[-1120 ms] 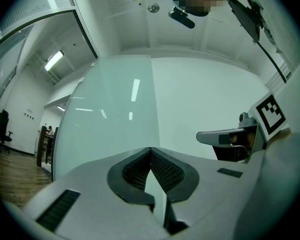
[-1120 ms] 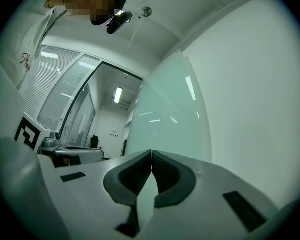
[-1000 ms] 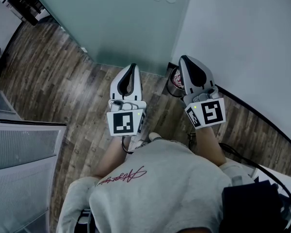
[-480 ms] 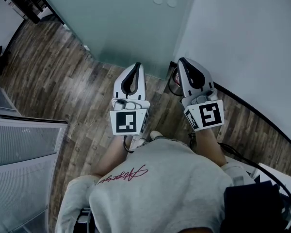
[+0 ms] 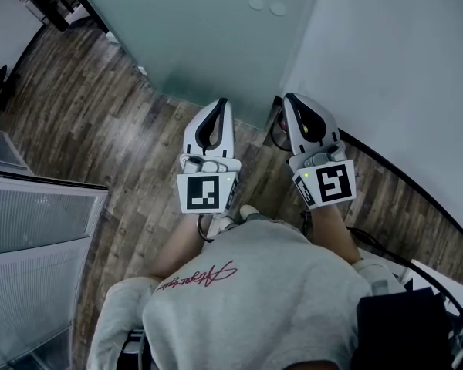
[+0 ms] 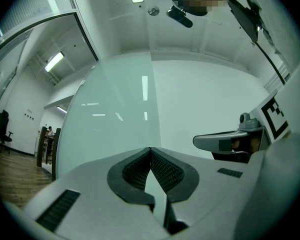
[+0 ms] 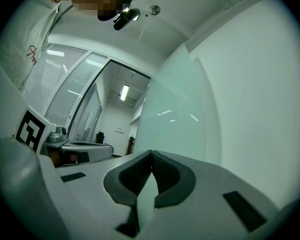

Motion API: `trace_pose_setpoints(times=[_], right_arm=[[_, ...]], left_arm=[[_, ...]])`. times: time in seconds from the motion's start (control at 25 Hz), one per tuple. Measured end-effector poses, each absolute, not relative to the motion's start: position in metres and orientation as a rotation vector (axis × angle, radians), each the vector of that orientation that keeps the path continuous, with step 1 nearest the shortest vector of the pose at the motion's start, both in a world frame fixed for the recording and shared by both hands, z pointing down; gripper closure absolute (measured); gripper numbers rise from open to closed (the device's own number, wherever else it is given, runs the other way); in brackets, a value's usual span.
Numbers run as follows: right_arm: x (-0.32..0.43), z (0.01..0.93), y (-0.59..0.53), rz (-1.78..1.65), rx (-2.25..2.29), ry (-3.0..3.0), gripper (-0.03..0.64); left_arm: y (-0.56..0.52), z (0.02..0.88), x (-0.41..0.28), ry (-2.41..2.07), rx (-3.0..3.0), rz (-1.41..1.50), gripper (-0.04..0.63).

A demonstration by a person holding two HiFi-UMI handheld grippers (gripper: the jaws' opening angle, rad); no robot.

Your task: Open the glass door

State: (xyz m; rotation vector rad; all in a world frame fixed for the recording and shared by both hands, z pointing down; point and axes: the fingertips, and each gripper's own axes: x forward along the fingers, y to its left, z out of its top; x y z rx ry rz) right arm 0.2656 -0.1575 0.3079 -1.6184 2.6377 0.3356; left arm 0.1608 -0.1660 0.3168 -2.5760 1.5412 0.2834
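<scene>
Glass door: the frosted glass door point(image 5: 208, 37) stands straight ahead of both grippers. Its foot runs on a slant across the wood floor point(image 5: 100, 122) and ends close to the white wall point(image 5: 393, 52).
Door fittings: two small round discs point(image 5: 267, 6) sit on the glass near its wall-side edge. No handle shows in any view.
Left gripper: the left gripper point(image 5: 219, 103) is just short of the door's lower part, apart from the glass. Its fingers are closed tip to tip with nothing between them.
Right gripper: the right gripper point(image 5: 290, 99) is beside the left one, nearer the door's wall-side edge. Its fingers are pressed together and empty too.
Beyond the door: the right gripper view shows a lit corridor point(image 7: 117, 119) past the door's far edge.
Stage, as judged: the slanted leaf fits a door already swung partly aside. It fits equally a door that the person is only closing in on, and the views do not settle which.
Doing it well: any touch on the glass should come from the closed fingertips, squarely and slowly, since hard tips can slip or knock on a smooth pane.
Hazard: a round dark-rimmed thing point(image 5: 275, 132) sits on the floor at the door's wall-side corner, just under the right gripper, so feet and the leaf need to stay clear of it.
</scene>
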Motion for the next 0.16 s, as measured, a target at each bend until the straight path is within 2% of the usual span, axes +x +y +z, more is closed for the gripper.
trace_pose_setpoints(times=[0.16], right_arm=[[0.2609, 0.3123, -0.1511, 0.340, -1.619, 2.646, 0.601]], left_arm=[[-0.1603, 0.3177, 0.1554, 1.560, -2.570, 0.292, 0.589]])
